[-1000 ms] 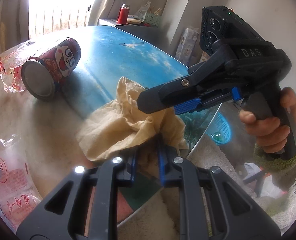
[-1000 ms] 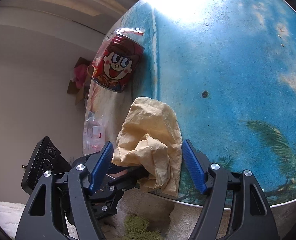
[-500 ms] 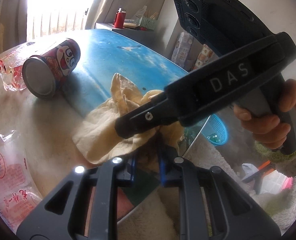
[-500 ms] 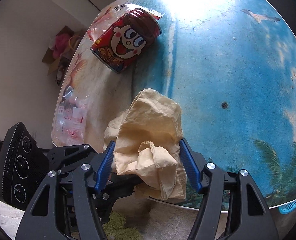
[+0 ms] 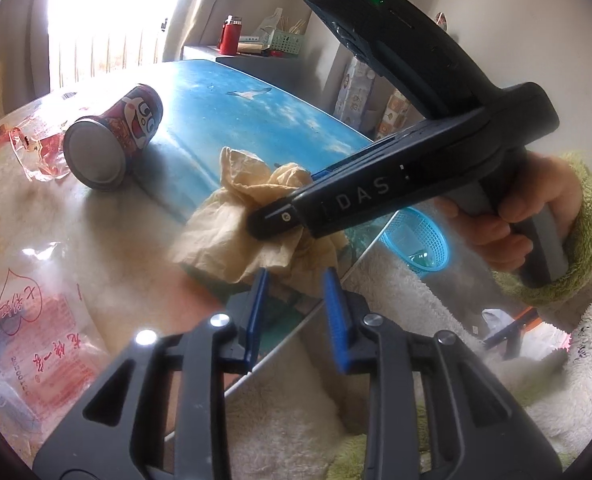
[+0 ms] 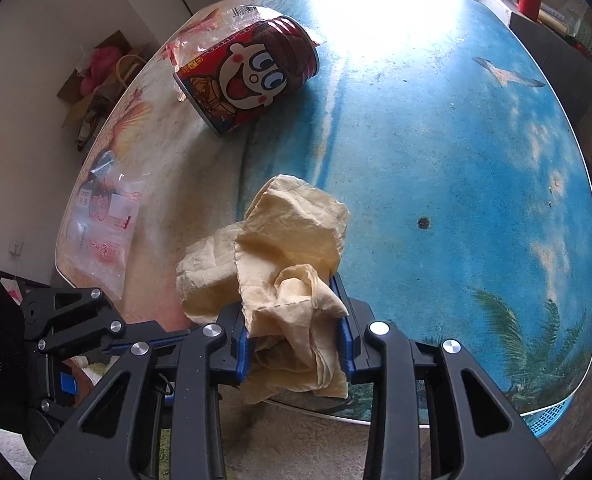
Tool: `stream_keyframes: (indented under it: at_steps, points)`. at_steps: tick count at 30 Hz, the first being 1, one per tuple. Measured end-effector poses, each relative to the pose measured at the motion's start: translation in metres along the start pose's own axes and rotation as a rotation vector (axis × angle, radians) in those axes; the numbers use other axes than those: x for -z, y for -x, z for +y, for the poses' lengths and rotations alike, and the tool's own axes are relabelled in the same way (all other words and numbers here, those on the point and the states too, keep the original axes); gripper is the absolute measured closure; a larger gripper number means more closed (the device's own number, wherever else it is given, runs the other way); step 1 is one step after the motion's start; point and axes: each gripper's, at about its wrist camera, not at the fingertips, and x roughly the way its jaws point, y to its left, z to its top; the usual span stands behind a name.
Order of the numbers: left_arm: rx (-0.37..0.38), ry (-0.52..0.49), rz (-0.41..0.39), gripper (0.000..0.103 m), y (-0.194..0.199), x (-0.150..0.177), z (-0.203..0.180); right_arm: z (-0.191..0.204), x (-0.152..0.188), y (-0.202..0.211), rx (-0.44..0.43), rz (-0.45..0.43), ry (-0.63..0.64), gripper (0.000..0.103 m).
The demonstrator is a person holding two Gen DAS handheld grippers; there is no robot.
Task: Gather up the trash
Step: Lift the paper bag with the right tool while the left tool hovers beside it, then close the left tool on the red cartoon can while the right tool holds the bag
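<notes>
Right wrist view: looks down on a blue beach-print surface (image 6: 436,140) with the tissue at its near edge.
Tissue: crumpled, beige (image 6: 292,264), partly on the surface, its lower folds hanging past the rim.
Right tool: clamped on the tissue (image 6: 294,340); jaws have just been closing, blue pads pressing the wad from both sides.
Left tool: jaws parted (image 5: 296,312), just been opening; tissue's low edge reaches between the tips (image 5: 264,216), pads not pressing it.
Can: red, cartoon face, lying on its side (image 6: 248,76) toward the far left of the surface, well apart from the tissue.
Wrapper: clear with red print (image 6: 100,220), flat near the left rim; a second crinkled one lies tucked beside the can (image 5: 36,152).
Basket: blue mesh (image 5: 416,240), below the surface edge, past the right tool.
Hand: wraps the right tool's grip (image 5: 508,220), green fuzzy cuff at the wrist.
</notes>
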Motion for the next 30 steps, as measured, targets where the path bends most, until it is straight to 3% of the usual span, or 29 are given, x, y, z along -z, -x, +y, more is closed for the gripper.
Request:
stream_keyframes:
  at_steps: [7, 12, 17, 21, 27, 30]
  points:
    - [-0.006, 0.039, -0.032, 0.073, 0.025, -0.015, 0.007, -0.022, 0.011, 0.008, 0.005, -0.051, -0.086, 0.082]
    - [-0.063, 0.059, -0.079, 0.066, 0.044, -0.041, 0.017, -0.037, 0.018, 0.022, 0.026, -0.130, -0.149, 0.086]
    - [-0.206, 0.110, -0.101, 0.049, 0.053, -0.076, 0.036, -0.053, 0.028, 0.035, 0.103, -0.221, -0.203, 0.087]
    - [-0.332, 0.153, -0.054, 0.035, 0.043, -0.103, 0.057, -0.061, 0.036, 0.033, 0.155, -0.257, -0.226, 0.087]
    - [-0.479, 0.071, 0.026, 0.033, 0.008, -0.134, 0.073, -0.063, 0.043, 0.030, 0.177, -0.278, -0.208, 0.087]
    - [-0.499, 0.046, 0.062, 0.033, -0.011, -0.144, 0.079, -0.065, 0.044, 0.027, 0.170, -0.285, -0.207, 0.087]
